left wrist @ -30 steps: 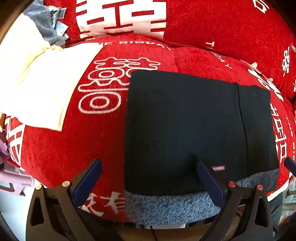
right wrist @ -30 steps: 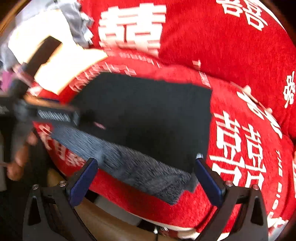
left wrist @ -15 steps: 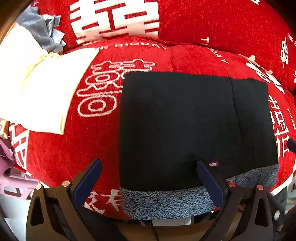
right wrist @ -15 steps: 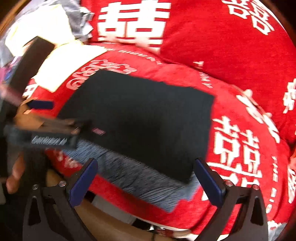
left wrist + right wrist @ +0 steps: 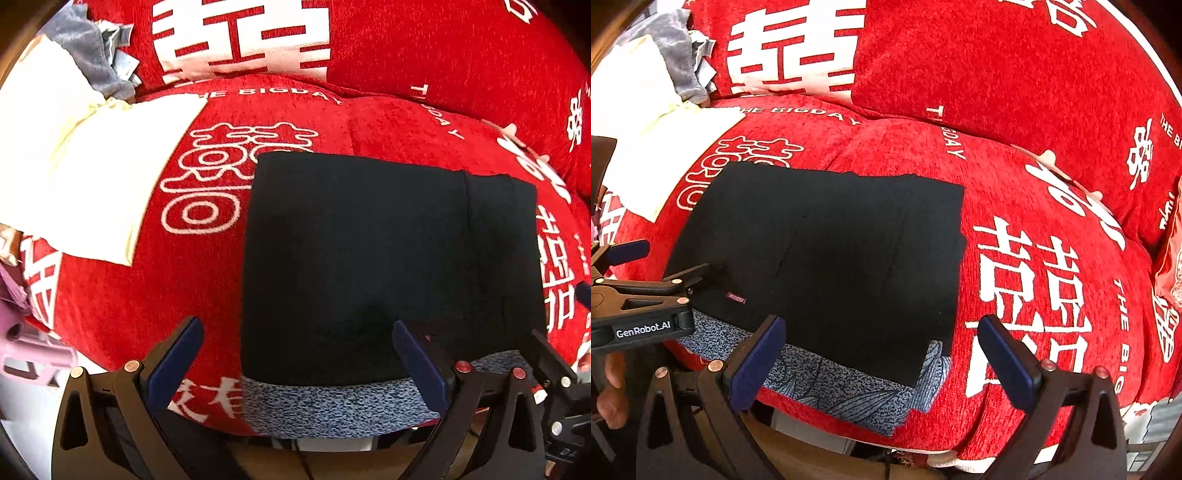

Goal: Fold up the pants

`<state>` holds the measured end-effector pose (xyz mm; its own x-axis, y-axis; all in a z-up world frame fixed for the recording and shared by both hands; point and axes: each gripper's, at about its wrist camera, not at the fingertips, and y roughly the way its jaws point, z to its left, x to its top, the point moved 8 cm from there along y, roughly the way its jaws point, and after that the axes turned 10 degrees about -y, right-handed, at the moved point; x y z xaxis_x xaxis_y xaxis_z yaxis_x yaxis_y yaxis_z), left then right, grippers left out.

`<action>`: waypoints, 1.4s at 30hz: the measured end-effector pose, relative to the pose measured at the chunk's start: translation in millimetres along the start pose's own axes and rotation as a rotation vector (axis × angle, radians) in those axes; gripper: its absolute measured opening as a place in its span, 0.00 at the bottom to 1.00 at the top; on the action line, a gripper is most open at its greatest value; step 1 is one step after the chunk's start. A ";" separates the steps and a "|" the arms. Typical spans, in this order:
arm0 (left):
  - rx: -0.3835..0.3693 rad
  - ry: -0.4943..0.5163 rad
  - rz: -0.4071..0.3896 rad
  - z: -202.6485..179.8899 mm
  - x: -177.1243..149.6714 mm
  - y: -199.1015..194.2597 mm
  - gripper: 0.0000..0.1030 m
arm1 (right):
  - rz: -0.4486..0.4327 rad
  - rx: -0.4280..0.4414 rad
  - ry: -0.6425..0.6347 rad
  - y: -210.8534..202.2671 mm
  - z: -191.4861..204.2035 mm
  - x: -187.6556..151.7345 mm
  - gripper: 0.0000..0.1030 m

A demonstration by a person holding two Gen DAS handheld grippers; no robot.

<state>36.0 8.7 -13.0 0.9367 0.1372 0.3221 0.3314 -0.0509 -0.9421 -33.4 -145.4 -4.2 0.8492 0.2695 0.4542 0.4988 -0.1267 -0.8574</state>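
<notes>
— One folded pair of black pants [image 5: 369, 258] lies mid-frame, one cream cloth [image 5: 92, 166] upper left?
— Yes, on the red sofa cushion with white lettering [image 5: 122, 302]. Two claws: left claw [image 5: 295, 354] spread, right claw [image 5: 882, 354] spread, both empty.

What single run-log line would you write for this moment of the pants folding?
pants: black, folded flat on red cushion | left tongs: open, at near edge | right tongs: open, holding nothing | cream cloth: lies left
</notes>
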 end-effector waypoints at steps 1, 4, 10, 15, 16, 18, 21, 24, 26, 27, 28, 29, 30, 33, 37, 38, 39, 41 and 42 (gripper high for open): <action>0.005 -0.003 -0.007 0.3 0.0 -0.7 0.99 | 0.000 0.000 0.003 0.1 -0.3 0.0 1.00; 0.062 0.000 -0.036 1.7 2.1 -4.0 0.99 | -0.002 0.002 0.010 -0.2 -1.3 -0.1 1.00; 0.079 0.042 -0.074 -4.9 4.5 -12.9 0.99 | -0.004 0.009 0.016 -0.4 -1.6 -0.1 1.00; 0.076 0.056 -0.079 -9.6 5.3 -13.6 0.99 | -0.005 0.009 0.019 -0.9 -2.6 0.1 1.00; 0.072 0.057 -0.076 -10.4 5.0 -13.0 0.99 | -0.005 0.008 0.022 -1.0 -2.7 0.3 1.00; 0.070 0.057 -0.075 -11.7 3.9 -13.4 0.99 | -0.005 0.008 0.026 -1.1 -3.6 0.2 1.00; 0.069 0.058 -0.071 -12.9 1.9 -13.7 0.99 | -0.004 0.011 0.032 -0.6 -4.2 -0.1 1.00; 0.068 0.056 -0.064 -14.2 0.0 -13.3 0.99 | -0.004 0.012 0.032 -0.2 -4.5 -0.5 1.00; 0.065 0.053 -0.058 -15.0 -1.2 -13.0 0.99 | -0.004 0.012 0.033 0.0 -4.4 -1.0 1.00; 0.065 0.053 -0.057 -14.9 -1.4 -13.0 0.99 | -0.003 0.012 0.034 -0.1 -4.3 -1.0 1.00; 0.065 0.053 -0.056 -14.6 -1.4 -13.0 0.99 | -0.004 0.013 0.034 0.2 -4.3 -1.1 1.00; 0.069 0.052 -0.056 -14.3 -1.5 -12.8 0.99 | -0.005 0.013 0.035 0.3 -4.5 -1.4 1.00; 0.073 0.052 -0.055 -13.8 -1.7 -12.5 0.99 | -0.005 0.013 0.035 0.2 -4.4 -1.3 1.00; 0.075 0.057 -0.059 -13.6 -1.6 -12.9 0.99 | -0.005 0.012 0.036 0.6 -3.7 -1.4 1.00; 0.073 0.044 -0.063 -13.3 -2.5 -14.8 0.99 | -0.004 0.016 0.039 0.3 -3.4 -1.6 1.00; 0.074 0.038 -0.064 -12.6 -2.7 -14.9 0.99 | -0.005 0.016 0.040 0.3 -3.0 -1.5 1.00; 0.074 0.032 -0.062 -11.5 -3.0 -15.2 0.99 | -0.005 0.016 0.040 0.1 -2.7 -1.3 1.00; 0.073 0.011 -0.059 -9.0 -3.2 -15.0 0.99 | -0.006 0.013 0.039 -0.5 -2.1 -1.2 1.00; 0.075 0.006 -0.057 -7.2 -2.4 -14.6 0.99 | -0.006 0.012 0.039 -0.6 -2.5 -1.4 1.00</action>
<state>29.7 1.9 0.7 0.9173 0.1322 0.3757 0.3750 0.0310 -0.9265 -34.4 -148.1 -3.7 0.8523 0.2327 0.4685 0.5022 -0.1132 -0.8573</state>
